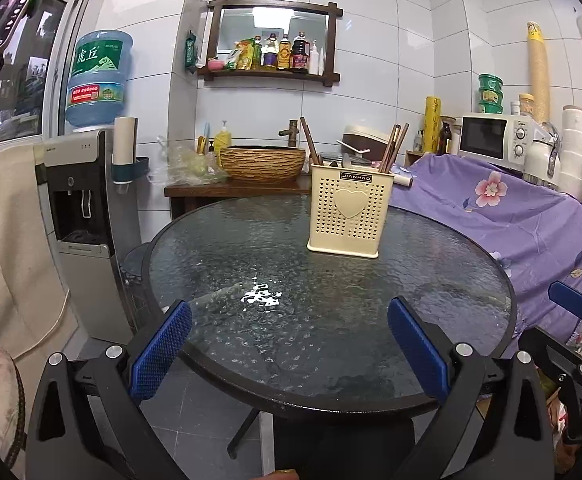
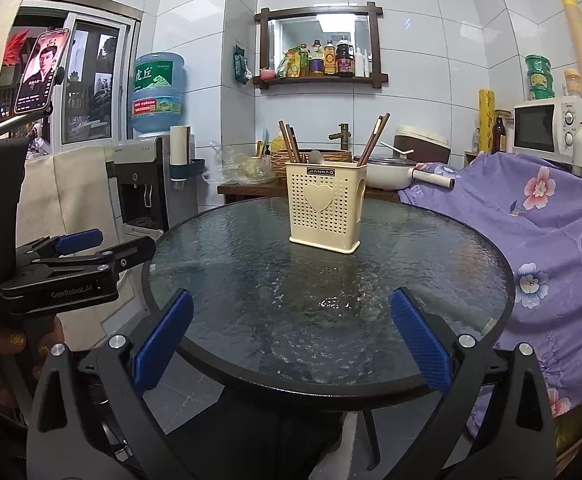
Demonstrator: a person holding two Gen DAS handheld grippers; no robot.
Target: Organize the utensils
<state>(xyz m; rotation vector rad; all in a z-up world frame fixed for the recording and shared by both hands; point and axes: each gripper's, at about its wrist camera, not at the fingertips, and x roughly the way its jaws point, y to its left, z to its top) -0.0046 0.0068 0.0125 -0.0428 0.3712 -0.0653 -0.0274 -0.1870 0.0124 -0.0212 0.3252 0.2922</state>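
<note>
A cream perforated utensil holder (image 1: 349,212) with a heart on its front stands upright on the far part of the round glass table (image 1: 251,264). It also shows in the right wrist view (image 2: 325,208). Brown chopsticks (image 1: 393,148) lean out of its right side and more chopsticks (image 1: 310,142) out of its left; a grey spoon (image 2: 315,157) shows between them. My left gripper (image 1: 289,344) is open and empty over the table's near edge. My right gripper (image 2: 292,340) is open and empty, also at the near edge.
The glass table (image 2: 251,264) shows in the right wrist view. A water dispenser (image 1: 81,216) stands to the left. A purple flowered cloth (image 1: 511,216) covers furniture at the right. A counter behind holds a woven basin (image 1: 263,162), a pot (image 2: 385,170) and a microwave (image 1: 495,140).
</note>
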